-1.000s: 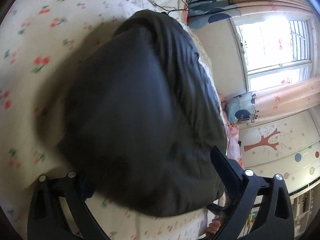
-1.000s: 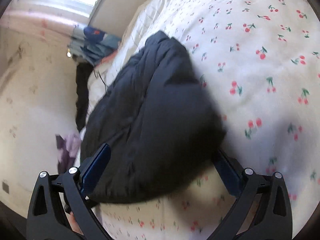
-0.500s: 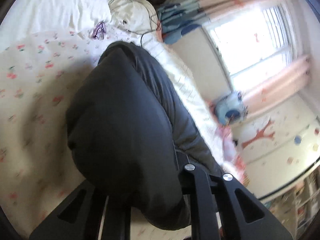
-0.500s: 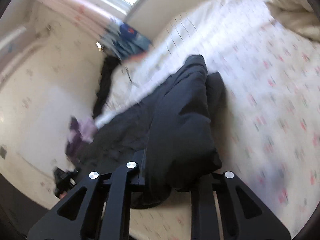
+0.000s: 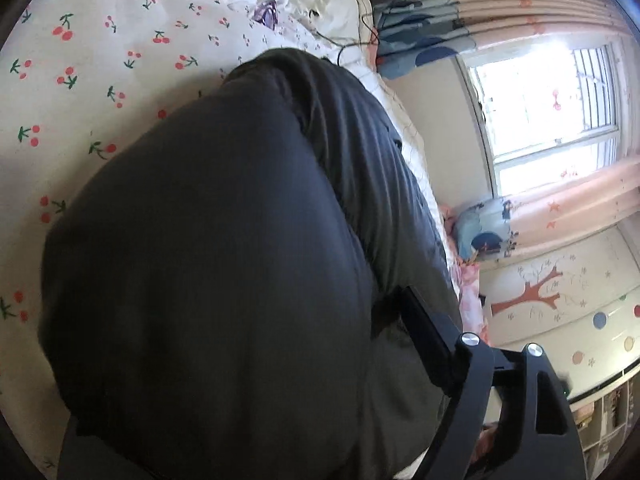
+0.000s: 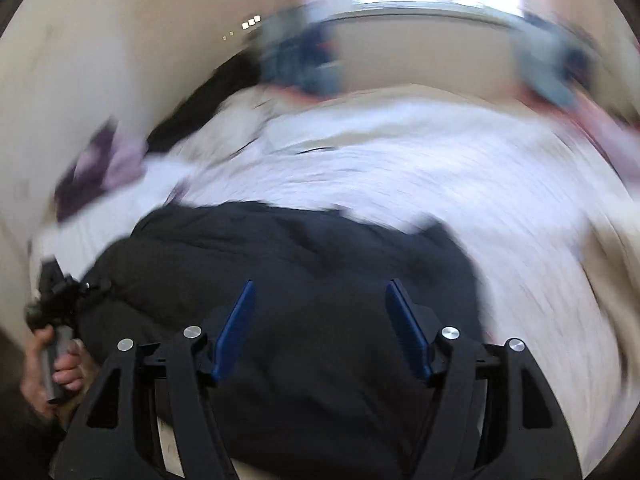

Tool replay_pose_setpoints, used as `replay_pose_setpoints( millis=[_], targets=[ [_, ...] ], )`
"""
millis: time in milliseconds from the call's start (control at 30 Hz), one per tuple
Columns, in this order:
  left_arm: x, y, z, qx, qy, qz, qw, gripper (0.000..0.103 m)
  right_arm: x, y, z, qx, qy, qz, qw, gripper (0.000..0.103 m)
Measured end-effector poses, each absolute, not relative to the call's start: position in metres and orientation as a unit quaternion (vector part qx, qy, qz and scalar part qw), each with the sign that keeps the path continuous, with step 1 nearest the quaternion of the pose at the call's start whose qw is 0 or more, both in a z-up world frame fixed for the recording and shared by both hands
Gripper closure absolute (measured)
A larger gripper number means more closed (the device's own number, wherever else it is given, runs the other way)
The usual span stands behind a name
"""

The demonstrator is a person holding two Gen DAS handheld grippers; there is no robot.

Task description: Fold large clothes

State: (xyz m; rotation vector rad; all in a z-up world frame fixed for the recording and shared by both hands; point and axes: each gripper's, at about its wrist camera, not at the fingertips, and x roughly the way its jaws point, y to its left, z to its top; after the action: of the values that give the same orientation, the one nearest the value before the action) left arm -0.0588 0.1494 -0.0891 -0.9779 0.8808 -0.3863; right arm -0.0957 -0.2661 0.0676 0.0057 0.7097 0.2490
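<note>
Black padded fabric fills both views: the dark puffy jacket [image 5: 224, 264] lies in a thick bundle on the bed [image 5: 100, 60], over the cherry-print sheet and toward the side nearest the window [image 5: 544, 100]. At far left of the right wrist view, a hand [image 6: 48, 364] grips the handle of the left gripper [image 5: 248, 364]. Its jaws are opening; only the right-hand finger shows, the other hidden under the bulging cloth that sits between them, so I cannot tell whether the pads press on it. Further right, the right gripper [image 6: 320, 320] hangs just above the jacket, jaws opening, blue pads apart with cloth below and between them but no pinch visible. Both tools seem placed at the near edge to let a fold settle. The jacket's long axis runs away from the left camera, up toward the pillows; seen from the right gripper it lies crosswise.
</note>
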Motion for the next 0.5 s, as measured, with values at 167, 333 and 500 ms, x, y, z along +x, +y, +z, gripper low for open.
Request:
replay_pose_setpoints(
  millis=[167, 333, 500],
  targets=[
    [-0.066, 0.148, -0.100, -0.460, 0.405, -0.175, 0.771, 0.045, 0.028, -0.182, 0.020, -0.059, 0.417, 0.132, 0.897, 0.039],
    [-0.063, 0.152, -0.096, -0.449, 0.406, -0.181, 0.775, 0.050, 0.085, -0.182, -0.041, -0.046, 0.494, 0.096, 0.863, 0.034],
    [-0.067, 0.159, -0.100, -0.457, 0.405, -0.183, 0.771, 0.050, 0.032, -0.190, 0.007, -0.053, 0.440, 0.131, 0.887, 0.033]
  ],
)
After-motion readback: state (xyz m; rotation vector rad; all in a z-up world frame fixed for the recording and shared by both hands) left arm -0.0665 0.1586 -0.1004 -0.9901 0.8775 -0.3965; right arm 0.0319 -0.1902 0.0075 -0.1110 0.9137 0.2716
